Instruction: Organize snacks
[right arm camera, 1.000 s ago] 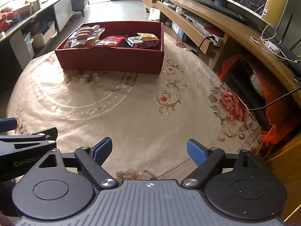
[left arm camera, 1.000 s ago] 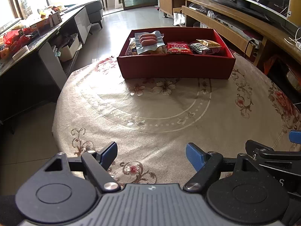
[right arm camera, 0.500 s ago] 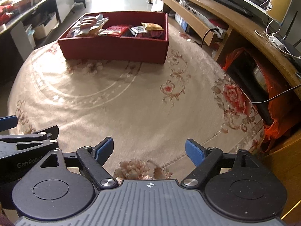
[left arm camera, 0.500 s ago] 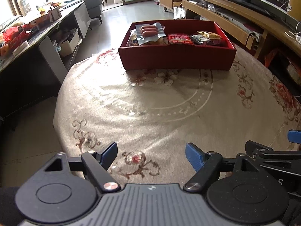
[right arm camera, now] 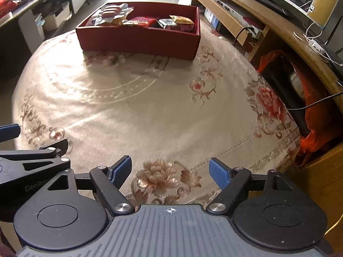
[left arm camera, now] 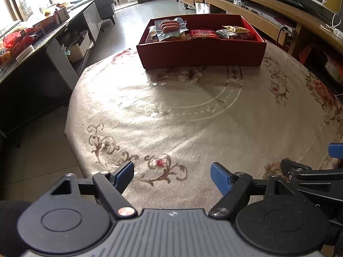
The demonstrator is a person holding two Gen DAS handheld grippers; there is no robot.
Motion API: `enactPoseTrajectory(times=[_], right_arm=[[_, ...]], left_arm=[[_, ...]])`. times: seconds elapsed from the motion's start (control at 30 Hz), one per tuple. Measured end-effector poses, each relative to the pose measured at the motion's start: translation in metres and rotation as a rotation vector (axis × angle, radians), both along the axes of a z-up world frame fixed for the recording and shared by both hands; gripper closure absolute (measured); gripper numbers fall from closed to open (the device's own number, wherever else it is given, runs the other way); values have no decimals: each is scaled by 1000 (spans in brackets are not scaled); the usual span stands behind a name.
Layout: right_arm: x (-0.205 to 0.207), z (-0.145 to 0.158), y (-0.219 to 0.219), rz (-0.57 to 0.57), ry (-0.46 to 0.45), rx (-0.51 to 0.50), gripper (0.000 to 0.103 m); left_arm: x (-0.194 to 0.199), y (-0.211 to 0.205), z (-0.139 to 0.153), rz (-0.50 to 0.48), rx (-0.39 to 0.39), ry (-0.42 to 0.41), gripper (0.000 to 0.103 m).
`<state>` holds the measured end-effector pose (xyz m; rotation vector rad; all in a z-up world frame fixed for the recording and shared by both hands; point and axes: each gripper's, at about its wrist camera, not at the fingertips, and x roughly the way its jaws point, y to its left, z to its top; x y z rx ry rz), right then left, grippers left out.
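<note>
A red box (left arm camera: 201, 51) (right arm camera: 137, 39) stands at the far side of the round table and holds several snack packs: a sausage pack (left arm camera: 170, 26) (right arm camera: 110, 12), a red pack (left arm camera: 202, 34) and a yellow pack (left arm camera: 235, 29) (right arm camera: 182, 19). My left gripper (left arm camera: 172, 172) hangs over the near edge of the tablecloth, open, nothing between its blue pads. My right gripper (right arm camera: 170, 169) is beside it to the right, also over the near edge; its jaws are closing with nothing between them. Each gripper shows at the side of the other's view.
The round table wears a beige flowered cloth (left arm camera: 193, 115) (right arm camera: 150, 98). A dark side table with clutter (left arm camera: 32, 40) stands to the left. A long wooden TV cabinet (right arm camera: 278, 27) and an orange bag (right arm camera: 317, 115) are close on the right.
Both views have tilted slightly down, so the red box sits higher and farther in the pictures. The right gripper's pads have come a little closer together.
</note>
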<state>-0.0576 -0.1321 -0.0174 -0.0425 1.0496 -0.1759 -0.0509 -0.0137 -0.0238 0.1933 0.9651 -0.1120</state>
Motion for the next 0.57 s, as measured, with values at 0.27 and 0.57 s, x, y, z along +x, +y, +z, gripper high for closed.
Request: enactPoseTrajectory(times=[0.27,0.57], right_arm=[[-4,0,2,0,9,-5,21],[-3,0,0,-2,10,8,21]], left_arm=[[-3,-2,0,-9,2,-2,28],[-2,-1,-1,2,-9,7,28]])
